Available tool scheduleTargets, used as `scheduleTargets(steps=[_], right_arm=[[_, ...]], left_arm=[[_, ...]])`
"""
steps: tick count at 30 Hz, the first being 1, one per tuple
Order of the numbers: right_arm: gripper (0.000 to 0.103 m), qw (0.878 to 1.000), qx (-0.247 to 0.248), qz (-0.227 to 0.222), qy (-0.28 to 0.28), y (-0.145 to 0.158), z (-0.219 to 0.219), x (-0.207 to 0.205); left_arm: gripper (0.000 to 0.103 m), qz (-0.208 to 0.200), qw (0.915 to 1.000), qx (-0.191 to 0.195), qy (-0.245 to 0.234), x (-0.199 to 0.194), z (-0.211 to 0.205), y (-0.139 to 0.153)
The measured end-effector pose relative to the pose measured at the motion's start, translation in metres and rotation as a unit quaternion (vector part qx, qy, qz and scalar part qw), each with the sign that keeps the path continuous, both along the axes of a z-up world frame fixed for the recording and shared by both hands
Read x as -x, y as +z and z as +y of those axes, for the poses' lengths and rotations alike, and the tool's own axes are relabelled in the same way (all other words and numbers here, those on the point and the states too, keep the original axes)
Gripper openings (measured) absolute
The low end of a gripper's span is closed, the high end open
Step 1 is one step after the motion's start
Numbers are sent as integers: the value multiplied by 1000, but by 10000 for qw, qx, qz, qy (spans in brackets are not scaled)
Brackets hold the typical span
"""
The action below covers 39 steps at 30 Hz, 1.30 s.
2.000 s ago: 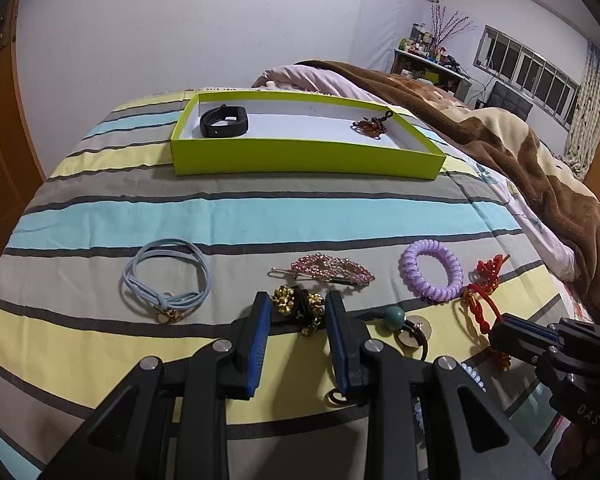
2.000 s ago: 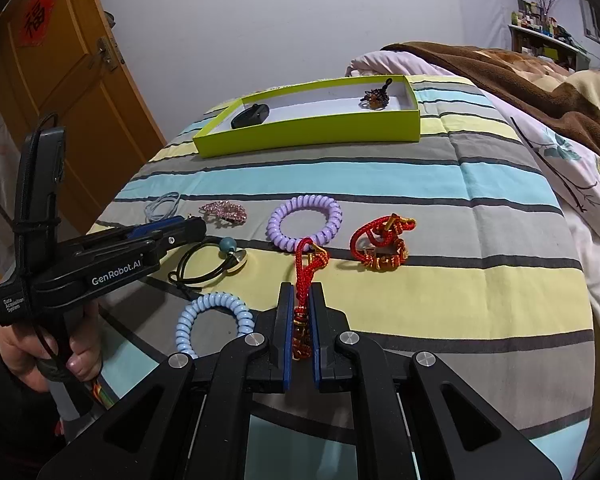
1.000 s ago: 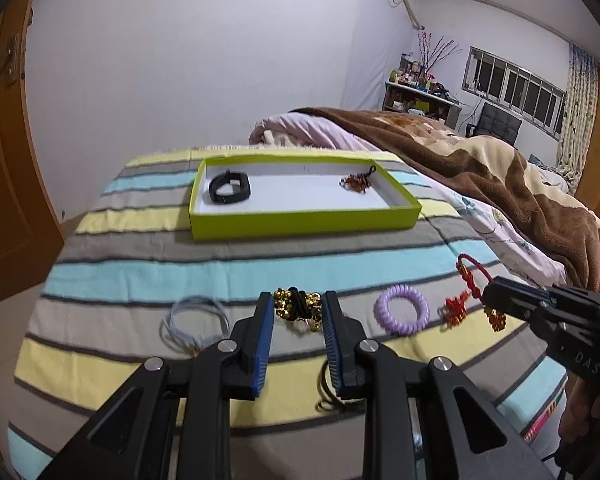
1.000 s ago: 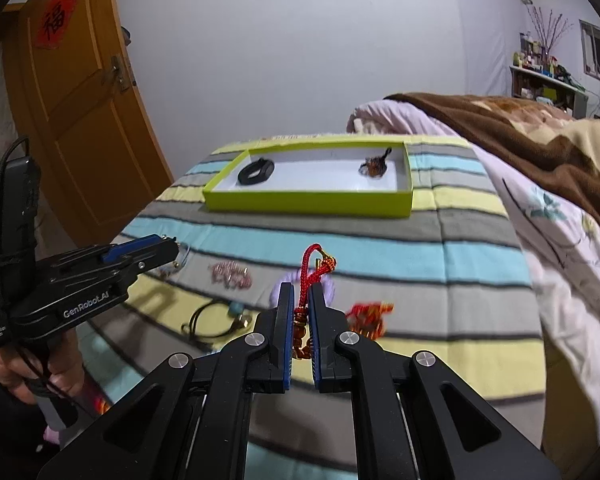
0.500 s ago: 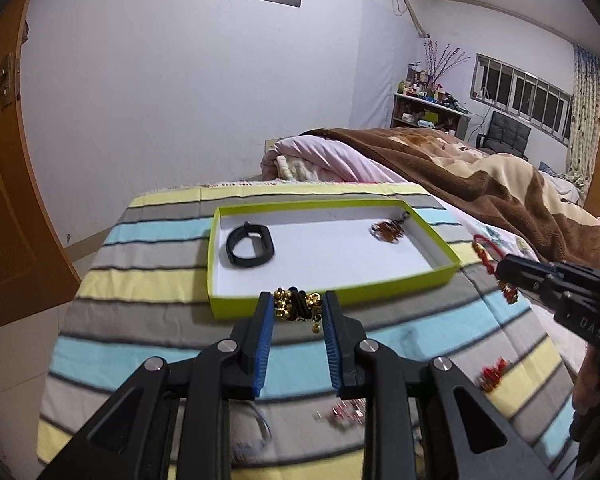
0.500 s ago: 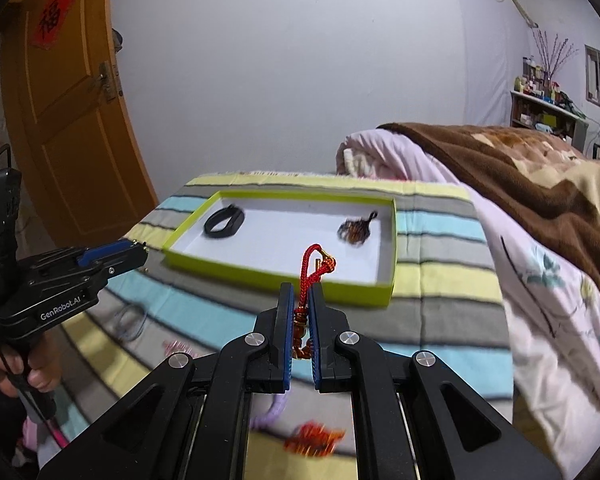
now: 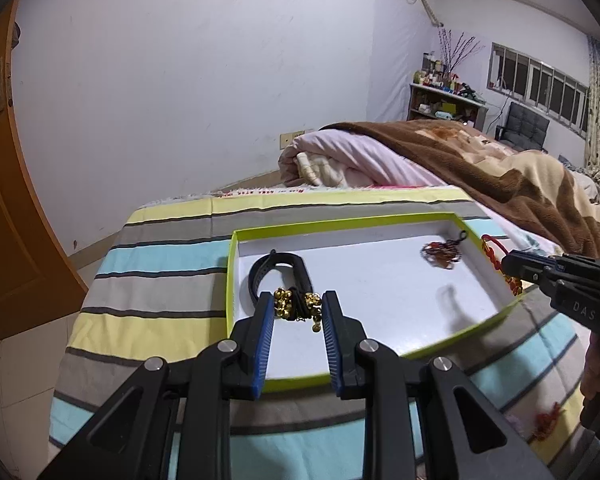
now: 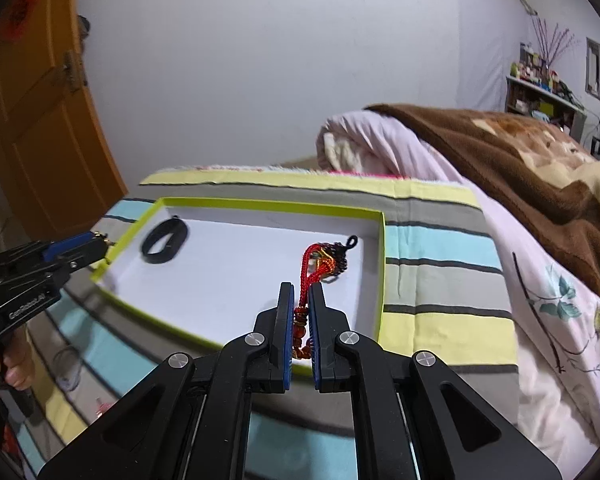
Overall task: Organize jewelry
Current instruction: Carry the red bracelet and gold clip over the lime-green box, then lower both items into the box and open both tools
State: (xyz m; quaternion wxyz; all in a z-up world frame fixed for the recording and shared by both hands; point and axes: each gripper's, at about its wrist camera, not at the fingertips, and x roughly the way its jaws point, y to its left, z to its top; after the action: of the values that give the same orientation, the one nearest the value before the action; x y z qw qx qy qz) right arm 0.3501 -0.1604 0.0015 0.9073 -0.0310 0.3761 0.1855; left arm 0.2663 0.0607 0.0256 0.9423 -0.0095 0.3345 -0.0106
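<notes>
Green-rimmed tray on striped bedspread, left gripper clamped on gold-bell hair tie above tray's near-left corner, right gripper pinching red knotted cord above tray's right side, black band lying inside.

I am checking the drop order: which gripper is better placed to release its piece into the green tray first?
Probably the left gripper: its gold bell hair tie hangs above the green tray floor. The right gripper holds the red cord bracelet nearer the rim.

Home bedroom: bed, brown blanket, cluttered shelf, wooden door.
</notes>
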Motion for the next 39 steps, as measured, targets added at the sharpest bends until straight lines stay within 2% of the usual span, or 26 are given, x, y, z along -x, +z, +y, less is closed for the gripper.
scheduleTargets(steps=[13, 17, 24, 27, 29, 39], right_arm=[[7, 9989, 240, 371, -177, -31, 2, -33], [7, 9984, 254, 468, -165, -35, 2, -35], [7, 9980, 188, 589, -143, -37, 1, -36], [16, 9983, 189, 521, -165, -33, 0, -33], [28, 9986, 154, 483, -176, -30, -2, -31], [28, 9997, -85, 206, -134, -5, -13, 1]], left_arm=[[26, 550, 9983, 0, 172, -31, 13, -37], [26, 607, 9980, -62, 159, -34, 10, -39], [26, 676, 9976, 82, 99, -36, 9, -39], [26, 665, 9976, 142, 97, -35, 11, -39], [26, 653, 9976, 213, 101, -33, 13, -38], [27, 334, 9990, 282, 102, -4, 12, -17]])
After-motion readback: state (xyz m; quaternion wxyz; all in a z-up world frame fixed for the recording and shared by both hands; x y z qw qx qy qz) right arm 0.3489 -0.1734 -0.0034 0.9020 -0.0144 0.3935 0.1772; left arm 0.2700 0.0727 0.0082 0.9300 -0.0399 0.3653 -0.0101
